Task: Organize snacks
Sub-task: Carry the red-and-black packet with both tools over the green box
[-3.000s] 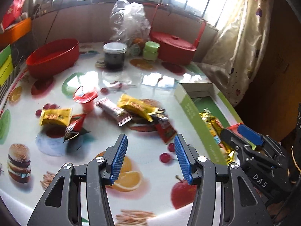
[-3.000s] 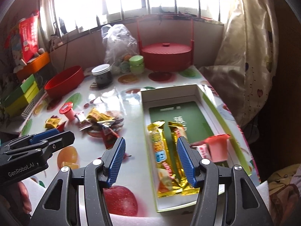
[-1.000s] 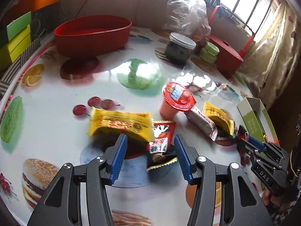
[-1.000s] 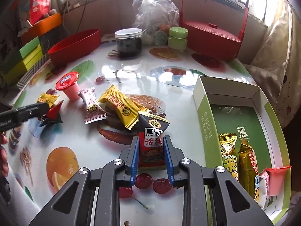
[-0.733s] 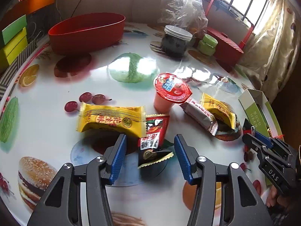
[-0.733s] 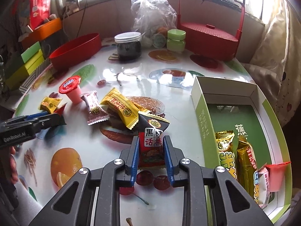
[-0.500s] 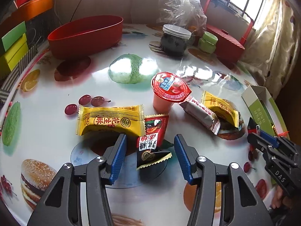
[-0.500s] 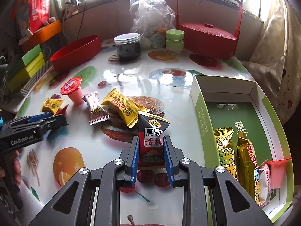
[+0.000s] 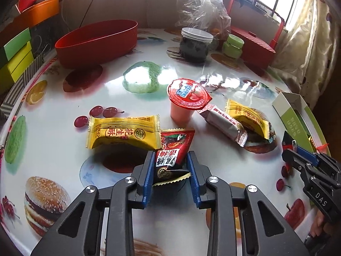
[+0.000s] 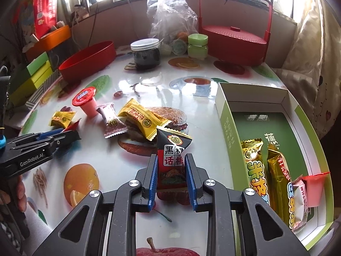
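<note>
Tongs first, since that's where the action is. Left gripper (image 9: 170, 176) has its blue jaws closing in on a small red-and-black plum candy packet (image 9: 172, 155), which sits right between the pads; they look like they're touching its sides, so I'd call that a grip just being made. It comes at the packet from the near end, angled down onto the table (image 9: 53, 149), probably because the packet lies flat and its edges are the only thing to pinch.

Right gripper (image 10: 170, 183) is narrow and clamped on its own dark plum packet (image 10: 172, 160), held upright with the top sticking out past the fingertips. My guess is it's gripped by the lower half so it can drop cleanly into the green box (image 10: 226, 128) just off to the right.

Moving outward from the left tongs: a yellow peanut-crisp packet (image 9: 123, 132) touches the candy's far left corner, so lifting could drag it along. Beyond that there's a pink jelly cup (image 9: 183, 106) with a red lid, then a white-and-maroon wrapper (image 9: 223, 121) leaning against another yellow packet (image 9: 249, 117).

Box already holds two long gold bars (image 10: 255, 170), a small wrapper and another jelly cup at its near end, so plenty of room at the far end.
</note>
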